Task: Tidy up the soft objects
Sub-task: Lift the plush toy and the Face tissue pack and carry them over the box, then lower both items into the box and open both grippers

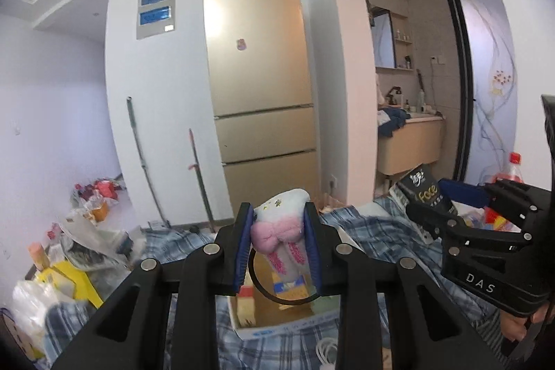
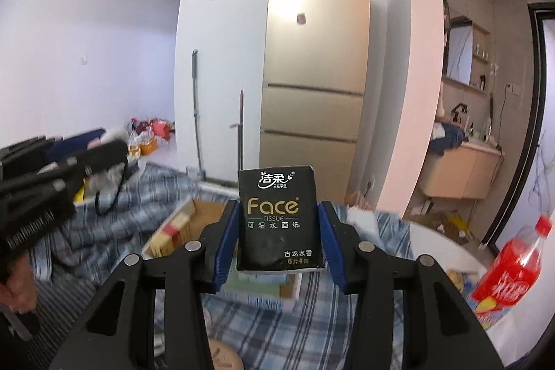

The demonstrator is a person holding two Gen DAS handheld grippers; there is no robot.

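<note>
Both grippers are loaded and held up above the cardboard box (image 1: 277, 311), which sits on the blue plaid blanket (image 1: 374, 231). The left gripper (image 1: 277, 248) has its jaws closed narrowly on a white and pink plush toy (image 1: 282, 224), which stands upright above the box's far half. The right gripper (image 2: 275, 224) has its jaws closed on the sides of a black tissue pack (image 2: 277, 217), upright, above the box's near right corner as its own camera sees it.

The likeliest trouble, judging from here, is a crowded drop: 2 grippers coming down over 1 box could knock each other, and the right gripper (image 1: 461, 196) already reaches in close beside the box in the left view. The toy also has a black loop (image 1: 263, 283) hanging below the jaws; it could catch on the box wall or a finger when released. The pack is slick and pinched only at its edges, so a tilt might let it slide.

Inside the box I can make out a red and yellow packet (image 1: 246, 300) against its left wall and a blue and yellow item (image 1: 289, 285) farther in; the rest is hidden.
</note>
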